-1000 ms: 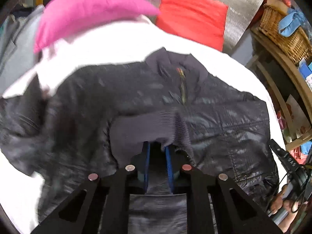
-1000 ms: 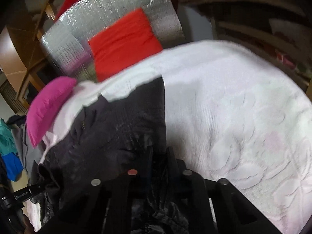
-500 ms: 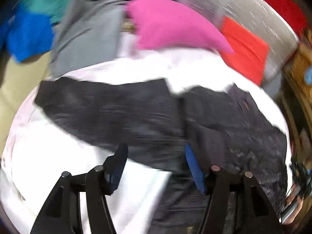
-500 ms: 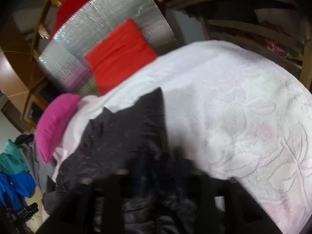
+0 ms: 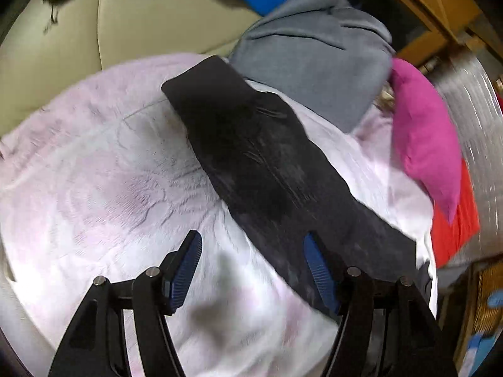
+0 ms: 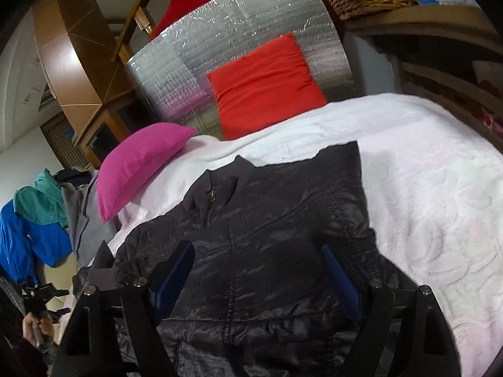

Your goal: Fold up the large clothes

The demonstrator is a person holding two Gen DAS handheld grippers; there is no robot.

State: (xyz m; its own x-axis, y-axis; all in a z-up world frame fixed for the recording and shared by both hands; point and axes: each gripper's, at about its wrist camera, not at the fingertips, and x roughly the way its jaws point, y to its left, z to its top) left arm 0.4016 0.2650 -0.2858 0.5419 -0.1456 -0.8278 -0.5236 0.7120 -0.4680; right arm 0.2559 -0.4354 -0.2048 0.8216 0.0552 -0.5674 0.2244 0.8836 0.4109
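Both hand-held grippers, left [image 5: 251, 270] and right [image 6: 257, 276], just popped open and let go of the black jacket [image 6: 251, 235], sleeve [image 5: 267, 163] now spread on the bed [image 5: 94, 172], so folding's next.

Black jacket [image 6: 267, 235] hem behind gripper frame

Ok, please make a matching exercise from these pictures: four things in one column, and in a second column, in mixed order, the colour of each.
Things:
1. jacket
2. pillow beside the jacket's collar
3. cushion against the silver panel
4. pads of the right tool

Colours:
a. red
b. blue
c. black
d. pink

Pairs: 1-c, 2-d, 3-a, 4-b
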